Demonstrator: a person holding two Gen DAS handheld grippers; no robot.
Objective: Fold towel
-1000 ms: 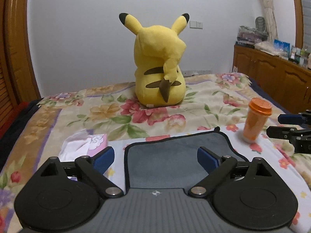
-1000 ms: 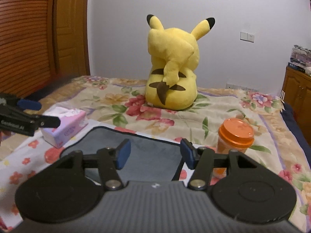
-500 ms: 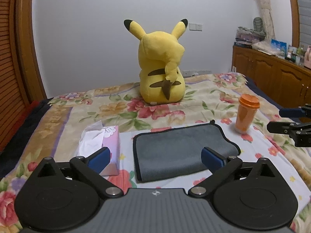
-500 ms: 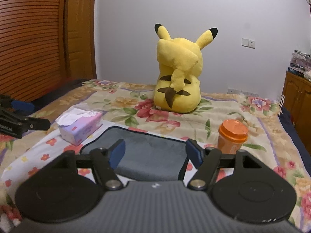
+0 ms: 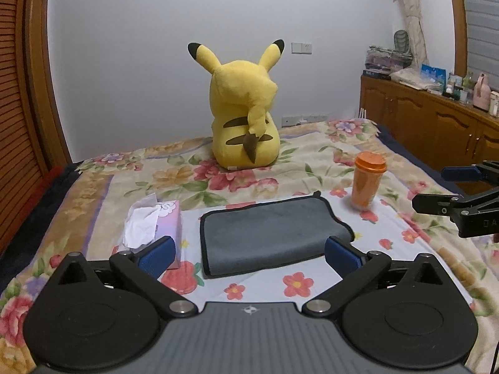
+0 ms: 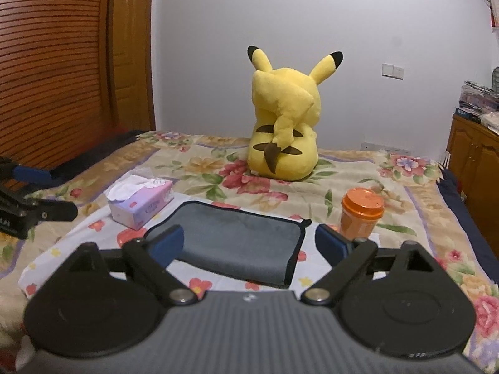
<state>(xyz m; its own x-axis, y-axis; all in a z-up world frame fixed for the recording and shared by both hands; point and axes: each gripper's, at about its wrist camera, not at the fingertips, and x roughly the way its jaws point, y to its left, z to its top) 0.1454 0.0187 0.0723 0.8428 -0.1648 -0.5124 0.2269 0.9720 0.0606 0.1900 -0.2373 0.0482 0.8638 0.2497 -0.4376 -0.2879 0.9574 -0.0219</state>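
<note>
Both blue-padded fingers of the left gripper stand wide apart in the left wrist view and hold nothing. Between them and a little ahead lies the grey towel, already folded to a flat rectangle with a black hem, on a white flowered cloth spread over the floral bedspread. Just beyond the left finger stands a pink tissue box; a white tissue sticks out of its top opening. Ahead of the right finger, beyond the towel's far right corner, stands an orange cup, upright, with its orange lid closed, so its content cannot be seen. Far ahead, a yellow plush toy sits with its back to the camera. At the right edge the right gripper enters, its fingers apart.

From the right wrist view, the right gripper is also spread open and empty, one blue finger on each side. The towel lies between them, close ahead. The orange cup stands just beyond the right finger, beside the towel's right end, not touching it. The tissue box, with tissue coming out, is ahead of the left finger. The plush toy sits far ahead. At the left edge the left gripper shows, open.
</note>
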